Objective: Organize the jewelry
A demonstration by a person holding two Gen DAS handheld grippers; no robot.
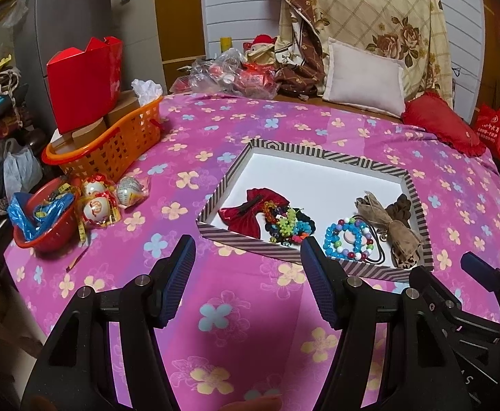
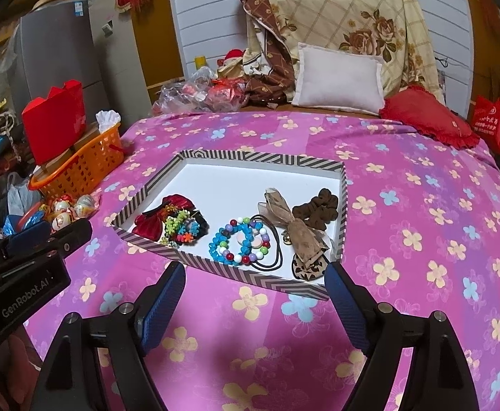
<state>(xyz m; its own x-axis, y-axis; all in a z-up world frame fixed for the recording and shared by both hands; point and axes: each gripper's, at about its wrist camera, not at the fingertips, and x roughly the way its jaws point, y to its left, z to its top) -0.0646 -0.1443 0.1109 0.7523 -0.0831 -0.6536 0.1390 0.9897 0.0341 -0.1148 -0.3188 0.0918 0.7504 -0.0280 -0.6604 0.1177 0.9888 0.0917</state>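
Bed (image 2: 404,205) under pink flowered sheet; white slatted wall panel (image 2: 208,27) behind, grey refrigerator (image 2: 54,54) at left, floral quilt (image 2: 345,17) heaped against the wall.

Bedspread (image 2: 404,185): pink cloth, matt, flower-printed. Box (image 2: 236,275): striped paperboard walls, smooth white floor. Bow (image 1: 250,212), near left in box: red velvety cloth with sheen. Bracelets (image 2: 241,241): glossy plastic-looking beads. Scrunchie (image 2: 316,207), far right: brown matt cloth. Basket (image 1: 126,144): orange plastic lattice, smooth. Gripper pads (image 2: 162,308): blue, ribbed, matt; arms were black plastic.
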